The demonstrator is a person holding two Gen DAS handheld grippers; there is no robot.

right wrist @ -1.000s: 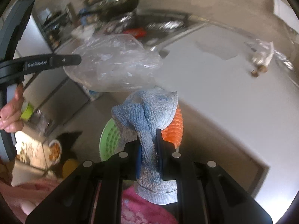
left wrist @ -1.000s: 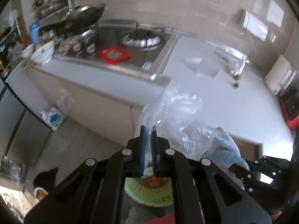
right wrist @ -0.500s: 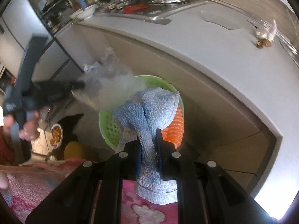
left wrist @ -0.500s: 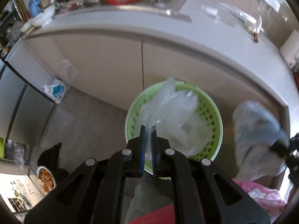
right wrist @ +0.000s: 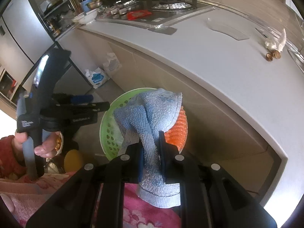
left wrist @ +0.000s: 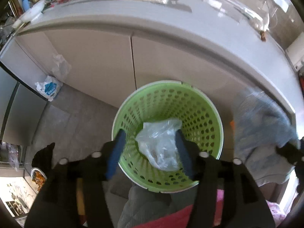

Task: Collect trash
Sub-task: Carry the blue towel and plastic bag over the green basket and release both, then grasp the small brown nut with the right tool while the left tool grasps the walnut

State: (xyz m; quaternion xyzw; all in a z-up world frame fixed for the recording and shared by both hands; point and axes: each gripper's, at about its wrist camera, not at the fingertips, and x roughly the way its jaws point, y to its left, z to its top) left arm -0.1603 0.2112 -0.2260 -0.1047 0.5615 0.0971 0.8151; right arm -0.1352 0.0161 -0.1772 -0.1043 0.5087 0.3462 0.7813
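My left gripper (left wrist: 150, 152), jaws wide and empty, over the bag (left wrist: 161, 144) in the bin (left wrist: 199, 102); my right gripper (right wrist: 151, 148) grips a towel (right wrist: 152, 112); scraps (right wrist: 273, 54) at upper right remain on the counter (right wrist: 218, 60).

Both wrist views downward, near, sharing green basket (left wrist: 207, 114) (right wrist: 106, 125).

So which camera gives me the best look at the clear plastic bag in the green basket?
The left wrist view. It looks straight down into the green basket, where the plastic bag lies crumpled between the open left gripper fingers. In the right wrist view the blue towel in the right gripper blocks the basket's inside, so the bag isn't clearly visible.
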